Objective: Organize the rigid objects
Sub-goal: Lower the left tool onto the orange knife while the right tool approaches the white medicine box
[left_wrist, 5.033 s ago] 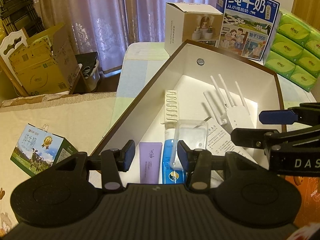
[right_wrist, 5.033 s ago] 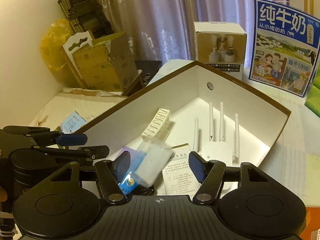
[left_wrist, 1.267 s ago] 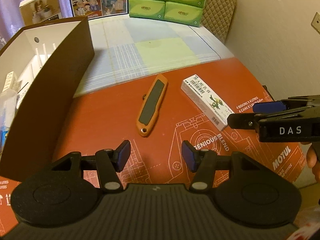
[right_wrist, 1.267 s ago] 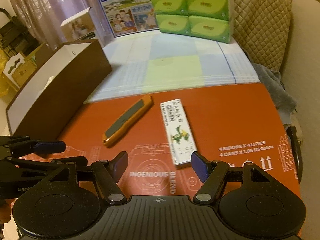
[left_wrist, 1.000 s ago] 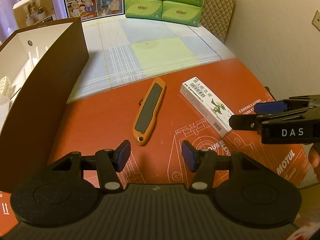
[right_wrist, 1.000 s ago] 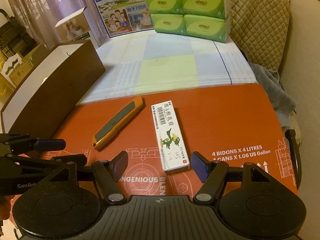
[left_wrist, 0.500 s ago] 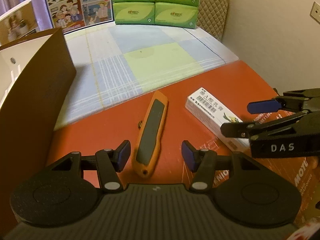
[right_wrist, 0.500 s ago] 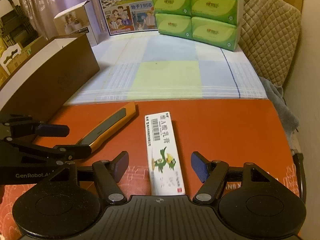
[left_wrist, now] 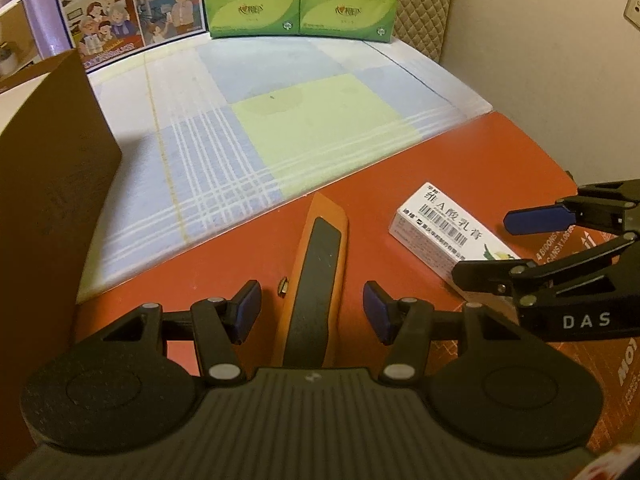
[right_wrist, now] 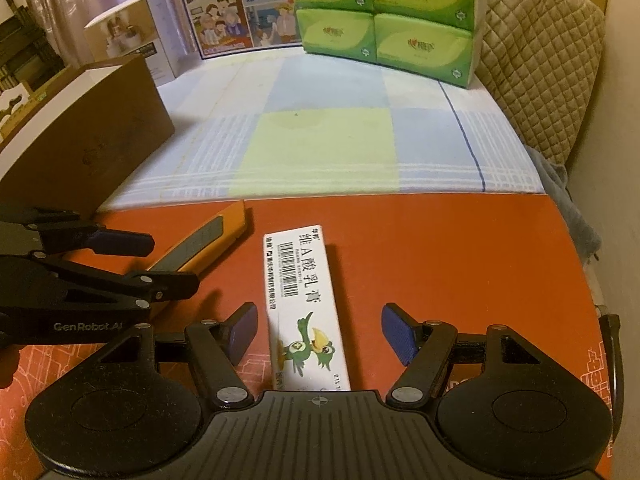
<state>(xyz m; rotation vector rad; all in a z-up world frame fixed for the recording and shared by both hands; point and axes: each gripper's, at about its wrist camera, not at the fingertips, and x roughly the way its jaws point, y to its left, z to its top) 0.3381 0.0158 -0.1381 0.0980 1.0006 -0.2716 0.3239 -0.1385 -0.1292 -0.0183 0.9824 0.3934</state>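
- The left gripper [left_wrist: 311,312] hangs low over an orange utility knife [left_wrist: 316,264], its jaws parted on either side of the handle with a gap between each blue pad and the knife.
- The right gripper [right_wrist: 316,334] hangs over a white ointment box [right_wrist: 304,300] with a barcode and a green cartoon bird printed on it; its jaws stand wider apart, straddling the box, and neither pad touches it.
- Knife and box lie flat and near each other, not touching, on a sheet of red printed cardboard [right_wrist: 440,248].
- Beyond the cardboard lies a checked cloth [right_wrist: 320,144] of pale blue and green squares.
- A brown storage box [right_wrist: 80,148] with a white lining stands to the left, at the cardboard's edge.
- At the far end stand stacked green tissue packs [right_wrist: 384,12], a milk carton case [right_wrist: 236,8] printed with cartoon figures and a small white product box [right_wrist: 132,44].
- A quilted beige cushion [right_wrist: 536,56] leans at the right.
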